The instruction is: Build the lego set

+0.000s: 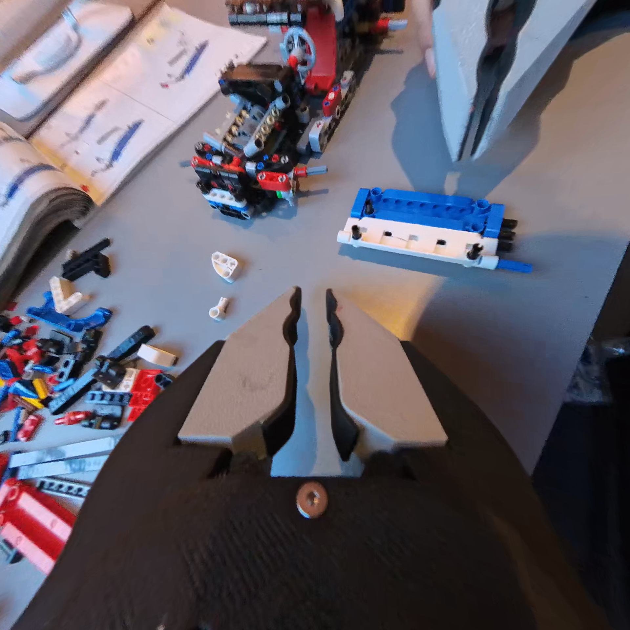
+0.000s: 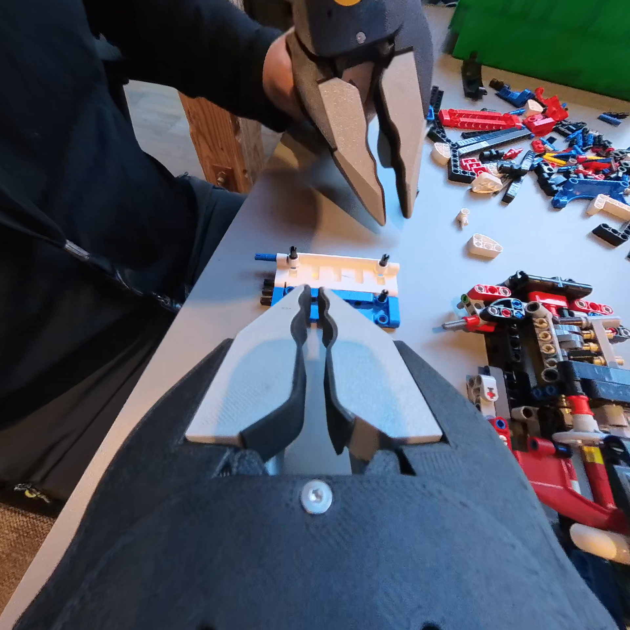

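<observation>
A flat blue and white panel point(image 1: 426, 225) with black pins lies on the grey table point(image 1: 341, 102). The part-built black, red and grey chassis point(image 1: 266, 136) stands beyond it. My left gripper point(image 1: 313, 293) hovers over bare table short of the panel, slightly open and empty. It also shows in the right wrist view point(image 2: 393, 216), held by a hand. My right gripper point(image 2: 313, 289) hangs over the panel point(image 2: 337, 272), all but shut with a thin slit and nothing in it. It also shows at the top right of the left wrist view point(image 1: 465, 156).
Two small white pieces point(image 1: 224, 261) point(image 1: 218, 308) lie near my left gripper. A pile of loose parts point(image 1: 51, 368) lies at the left, below the open instruction booklet point(image 1: 119, 102). A green box point(image 2: 545, 34) stands beyond the pile point(image 2: 545, 153). The table edge point(image 2: 211, 255) runs beside a person in dark clothes. The gap from one gripper's tips to the other's is roughly 10 centimetres.
</observation>
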